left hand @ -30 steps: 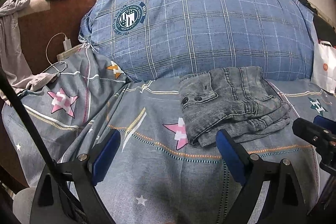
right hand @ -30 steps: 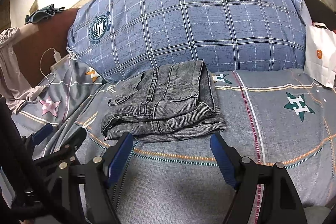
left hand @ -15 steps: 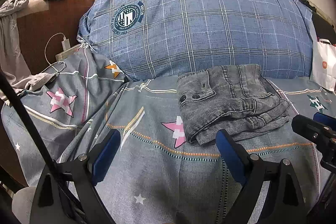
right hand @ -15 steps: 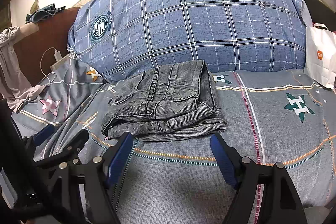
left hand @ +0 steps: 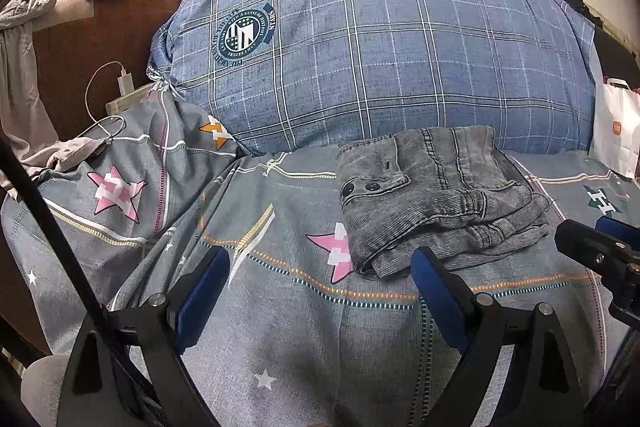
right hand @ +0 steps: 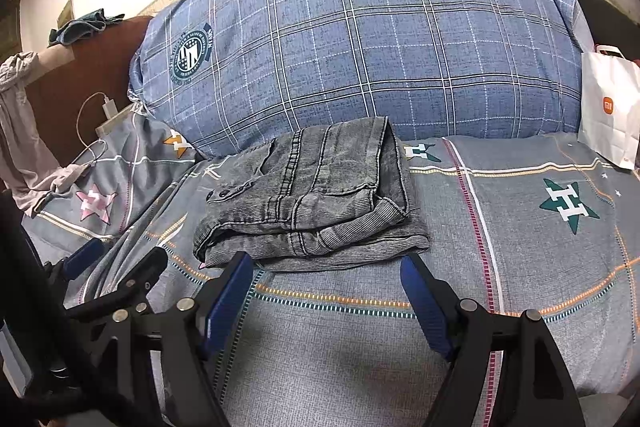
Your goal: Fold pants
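Almost nothing has moved since the earlier frames: both hands have kept their place, and the view has only settled a touch so that the pants sit slightly higher in the left wrist picture. They lie as a compact grey denim bundle on the bed sheet, just in front of the big plaid pillow, at about twelve o'clock from the right gripper and about one o'clock from the left gripper. Both sets of fingers stand wide apart with nothing between them; neither touches the cloth.

By the look of it the folding is done, or nearly so: the layers are stacked, waistband and buttons at the left edge, hems tucked at the near edge. What remains, I judge, is a tidy-up at most. To do that well, come in low along the sheet and press or nudge the near edge, where a lower layer sticks out toward five o'clock, rather than pinching the top layer, which would pull the stack open. A white paper bag stands at two o'clock, well clear.
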The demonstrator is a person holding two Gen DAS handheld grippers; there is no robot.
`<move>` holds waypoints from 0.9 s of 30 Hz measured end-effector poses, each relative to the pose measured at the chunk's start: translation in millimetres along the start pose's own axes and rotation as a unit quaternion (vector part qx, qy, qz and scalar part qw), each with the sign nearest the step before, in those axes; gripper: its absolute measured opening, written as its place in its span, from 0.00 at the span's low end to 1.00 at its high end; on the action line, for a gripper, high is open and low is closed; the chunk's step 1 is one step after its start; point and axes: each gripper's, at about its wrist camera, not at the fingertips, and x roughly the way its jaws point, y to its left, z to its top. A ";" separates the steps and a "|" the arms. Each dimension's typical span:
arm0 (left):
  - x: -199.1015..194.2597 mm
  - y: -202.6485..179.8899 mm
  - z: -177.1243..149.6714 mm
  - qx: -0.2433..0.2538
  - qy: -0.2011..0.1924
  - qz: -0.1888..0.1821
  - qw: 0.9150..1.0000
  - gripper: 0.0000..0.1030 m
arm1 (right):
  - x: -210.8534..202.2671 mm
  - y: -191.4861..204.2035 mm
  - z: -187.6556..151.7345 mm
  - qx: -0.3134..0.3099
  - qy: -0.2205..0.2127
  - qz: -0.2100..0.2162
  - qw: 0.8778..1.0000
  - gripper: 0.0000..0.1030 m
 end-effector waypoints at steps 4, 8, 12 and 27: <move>-1.2 -0.9 -0.6 0.001 -0.001 -0.003 1.000 0.90 | -0.1 0.0 0.2 0.000 0.000 0.000 1.000 0.77; -1.4 -2.1 -1.0 0.003 -0.002 -0.003 1.000 0.89 | 0.1 -0.2 0.5 0.000 0.000 0.000 1.000 0.77; -1.7 -1.5 -0.8 0.001 -0.002 -0.005 1.000 0.90 | 0.3 -0.1 0.4 0.000 0.000 -0.001 1.000 0.77; -0.2 -1.4 -0.3 0.003 0.000 -0.006 1.000 0.89 | 1.9 -1.5 -0.1 0.001 0.001 -0.002 1.000 0.77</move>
